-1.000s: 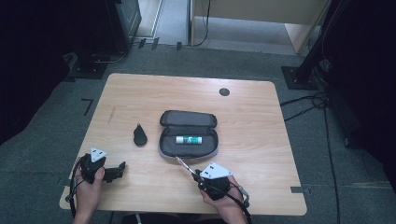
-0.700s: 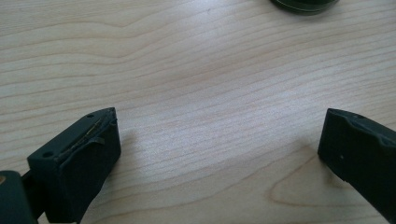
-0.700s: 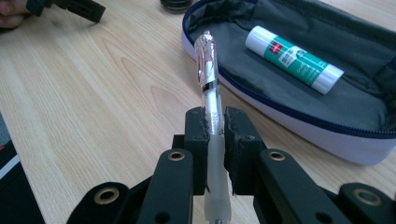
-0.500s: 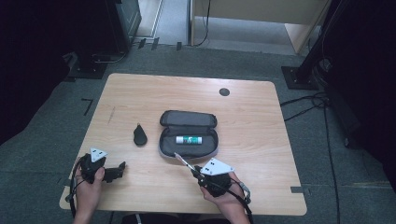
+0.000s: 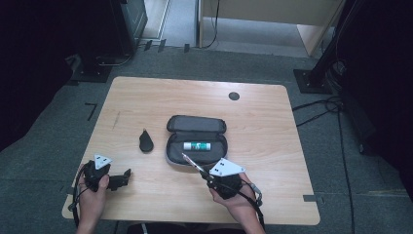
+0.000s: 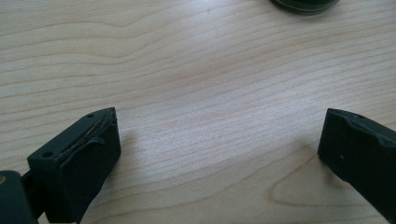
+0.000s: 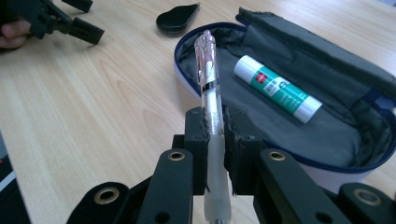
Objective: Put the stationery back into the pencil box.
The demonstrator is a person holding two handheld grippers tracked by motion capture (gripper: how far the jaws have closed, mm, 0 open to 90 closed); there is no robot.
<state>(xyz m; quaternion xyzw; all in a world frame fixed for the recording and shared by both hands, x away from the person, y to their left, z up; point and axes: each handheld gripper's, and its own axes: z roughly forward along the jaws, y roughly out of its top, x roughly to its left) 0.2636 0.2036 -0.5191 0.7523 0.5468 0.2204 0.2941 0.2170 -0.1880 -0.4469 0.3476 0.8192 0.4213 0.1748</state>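
A person seated at a pale wooden table [image 5: 146, 97] holds a two-jaw gripper in each hand, with the right gripper [image 7: 215, 122] clamped tight around the clear barrel of a pen [image 7: 208, 79], whose pinkish cap end points up and away toward an open grey pencil case [image 7: 336, 116]. Inside the case lies a white glue stick [image 7: 277, 88] with a green band and a small red-and-white mark; its lettering is too small to read, and no other writing can be made out. From above, the pen [image 5: 193, 164] juts from the right gripper [image 5: 210, 179] and its tip reaches over the near rim of the pencil case [image 5: 196, 126], which sits mid-table, lid flipped back. Compared with a second ago, the right hand has lifted slightly and the pen has swung closer to the case; the left side and the items on the table look unchanged. The left gripper [image 5: 127, 175] rests near the table's front left corner, its jaws standing wide apart with only bare wood between them in its own view. A dark teardrop-shaped object [image 5: 145, 142] lies just left of the case; what it is cannot be told. The pen's lower end is hidden behind the right gripper's jaws, and a black edge at the top of the left gripper view is cut off.
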